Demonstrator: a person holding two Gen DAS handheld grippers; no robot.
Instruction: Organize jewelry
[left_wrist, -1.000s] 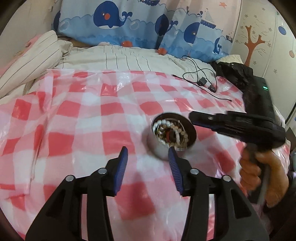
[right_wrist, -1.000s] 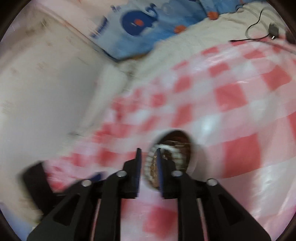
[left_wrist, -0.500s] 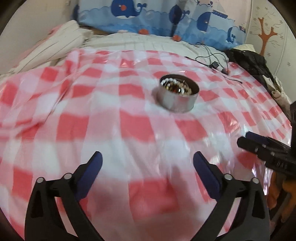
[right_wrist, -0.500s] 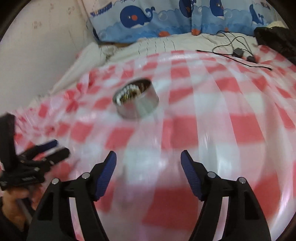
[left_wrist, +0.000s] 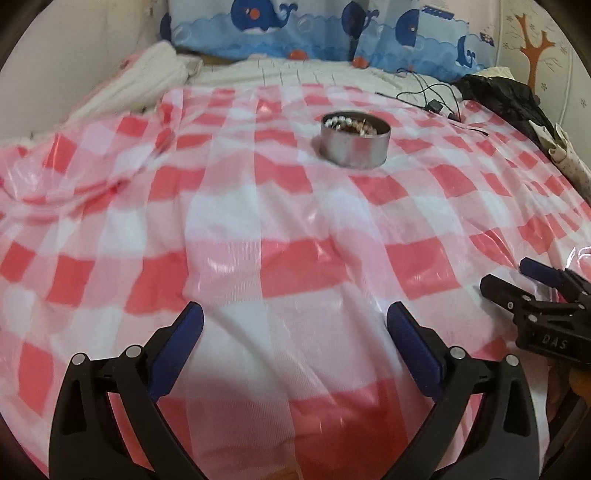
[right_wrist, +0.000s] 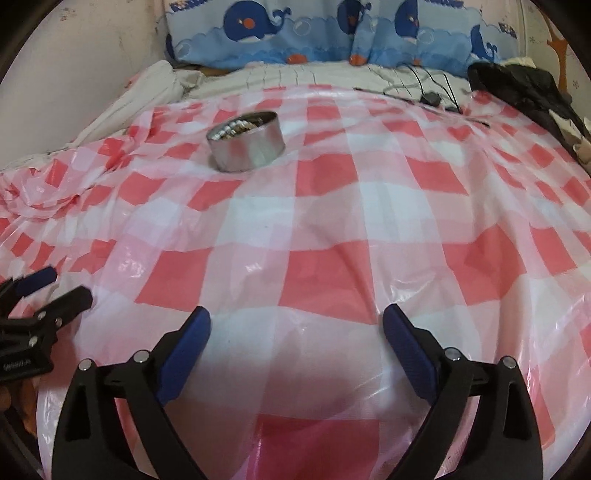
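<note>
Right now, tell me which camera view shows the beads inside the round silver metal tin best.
The left wrist view: the round silver metal tin opens toward the camera, so the white beads and darker pieces show inside. The right wrist view shows that tin further left, with only a thin strip of beads above its rim.

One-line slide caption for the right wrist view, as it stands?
Right gripper open and empty above red-checked cloth; round metal tin of beaded jewelry sits far left.
</note>
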